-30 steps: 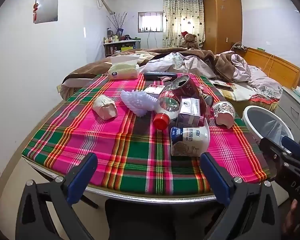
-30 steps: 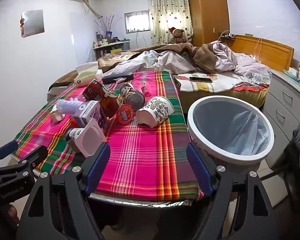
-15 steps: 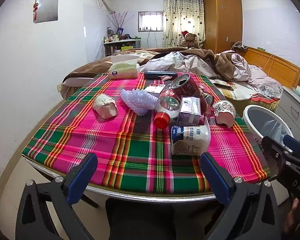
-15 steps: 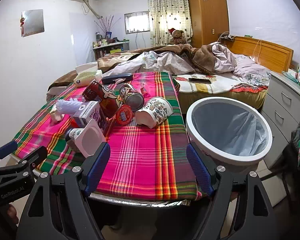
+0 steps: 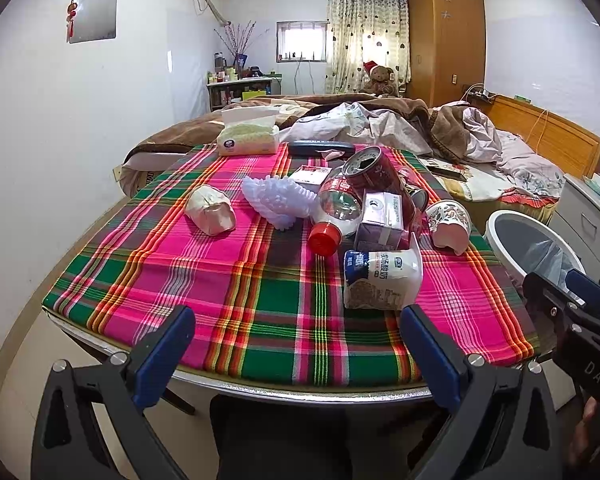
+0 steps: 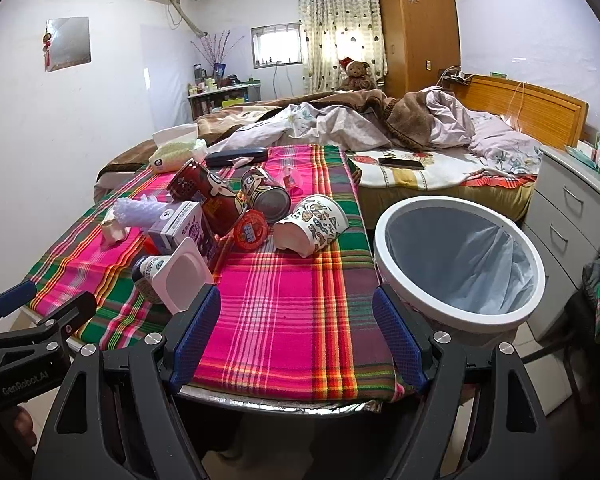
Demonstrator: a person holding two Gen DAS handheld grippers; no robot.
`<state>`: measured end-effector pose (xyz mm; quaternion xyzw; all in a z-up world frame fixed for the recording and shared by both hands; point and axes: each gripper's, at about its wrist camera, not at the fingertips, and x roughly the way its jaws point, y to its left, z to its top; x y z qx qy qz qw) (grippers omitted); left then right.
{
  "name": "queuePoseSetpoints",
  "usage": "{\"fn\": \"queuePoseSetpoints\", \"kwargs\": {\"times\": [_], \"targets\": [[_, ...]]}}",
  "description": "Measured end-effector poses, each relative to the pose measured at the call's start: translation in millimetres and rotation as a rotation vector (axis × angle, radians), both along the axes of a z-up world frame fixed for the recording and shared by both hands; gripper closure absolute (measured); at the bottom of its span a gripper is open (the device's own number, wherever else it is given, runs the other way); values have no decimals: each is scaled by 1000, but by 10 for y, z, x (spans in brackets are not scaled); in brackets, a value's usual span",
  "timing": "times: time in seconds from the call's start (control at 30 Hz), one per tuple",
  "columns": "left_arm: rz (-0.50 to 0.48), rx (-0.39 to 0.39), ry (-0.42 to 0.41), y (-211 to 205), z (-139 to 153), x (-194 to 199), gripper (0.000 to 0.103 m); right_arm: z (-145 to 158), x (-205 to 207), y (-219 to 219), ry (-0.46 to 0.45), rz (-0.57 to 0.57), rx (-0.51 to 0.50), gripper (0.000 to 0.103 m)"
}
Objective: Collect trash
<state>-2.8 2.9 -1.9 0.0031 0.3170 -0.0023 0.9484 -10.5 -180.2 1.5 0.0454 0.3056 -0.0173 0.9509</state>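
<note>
Trash lies piled on the plaid tablecloth (image 5: 220, 296): a yogurt cup (image 5: 382, 278) nearest me, a purple carton (image 5: 382, 216), a red-capped bottle (image 5: 334, 216), a red can (image 5: 374, 172), a patterned paper cup (image 5: 450, 222), lilac foam netting (image 5: 278, 200) and a crumpled beige wad (image 5: 210, 210). My left gripper (image 5: 296, 346) hangs open at the table's near edge, short of the yogurt cup. My right gripper (image 6: 296, 334) is open over the near right corner, with the yogurt cup (image 6: 172, 276) by its left finger. A white bin (image 6: 460, 260) with a grey liner stands right of the table.
A tissue box (image 5: 248, 136) and a dark case (image 5: 322, 148) sit at the table's far edge. An unmade bed (image 6: 400, 136) lies behind, with a phone (image 6: 402, 163) on it. Drawers (image 6: 572, 220) stand beyond the bin. A white wall runs along the left.
Both grippers stay open and nearly still; the views shift only slightly. Nothing on the table has moved.
</note>
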Motion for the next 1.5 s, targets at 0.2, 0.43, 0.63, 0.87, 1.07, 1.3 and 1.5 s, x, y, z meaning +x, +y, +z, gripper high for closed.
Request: {"fn": "queuePoseSetpoints", "kwargs": {"times": [0.2,0.43,0.63,0.87,1.07,1.3,1.5], "targets": [[-2,-2,1,9,-3,9,0,2,-2,-7,0,-4,-1,23],[0,-4,1,15,-3,4,0,5,8,2,0,-9,-4,23],[0,-7,3,33,-1,1,0,2,10,4,0,-9,-4,23],[2,-7,4,55,-1,9,0,4,13,2,-1,-12,-7,23],[4,-8,6,89,-3,12,0,6,15,-3,-1,-13,-7,23],[6,-7,8,95,-5,25,0,3,15,1,-1,-13,-7,23],[8,-7,10,108,-8,27,0,6,14,3,-1,-13,-9,23]]}}
